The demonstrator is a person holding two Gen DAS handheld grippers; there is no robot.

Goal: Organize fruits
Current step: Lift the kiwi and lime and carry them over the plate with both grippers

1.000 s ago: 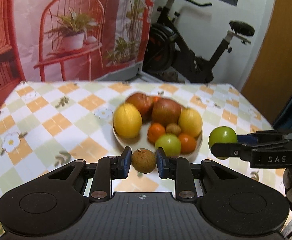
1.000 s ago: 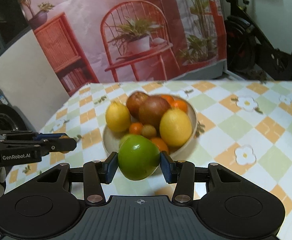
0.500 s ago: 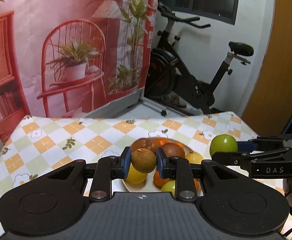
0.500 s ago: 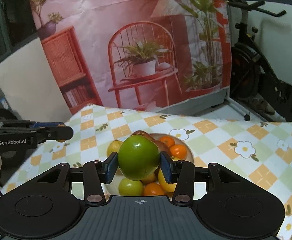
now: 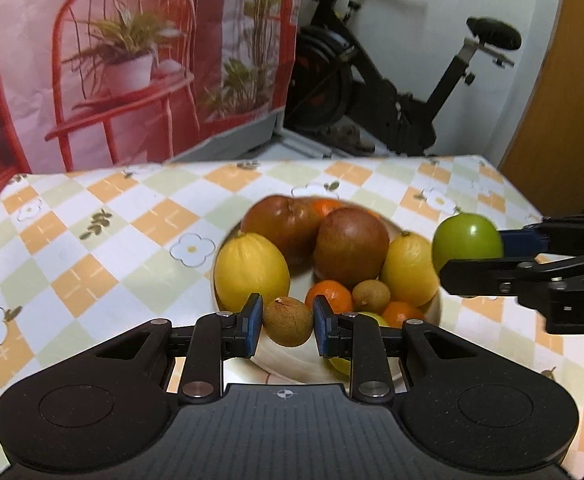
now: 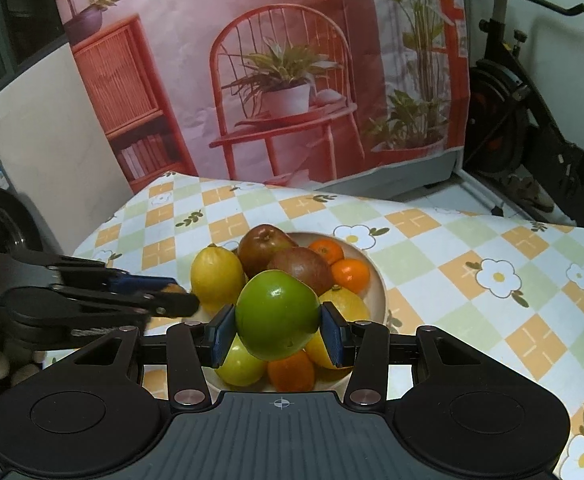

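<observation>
The left tool point(image 5: 284, 326) holds a small brown fruit point(image 5: 288, 321) between its blue pads, and the right tool point(image 6: 278, 334) grips a green fruit point(image 6: 278, 316). Compared with half a second ago, the bowl point(image 5: 431, 308) stands fuller and higher in the left view, above the left tool instead of behind it. The brown fruit is nearly round, its stem scar turned to the upper left of the frame. The green fruit hangs over the bowl's near fruits, on the checked counter point(image 6: 471, 312).
</observation>
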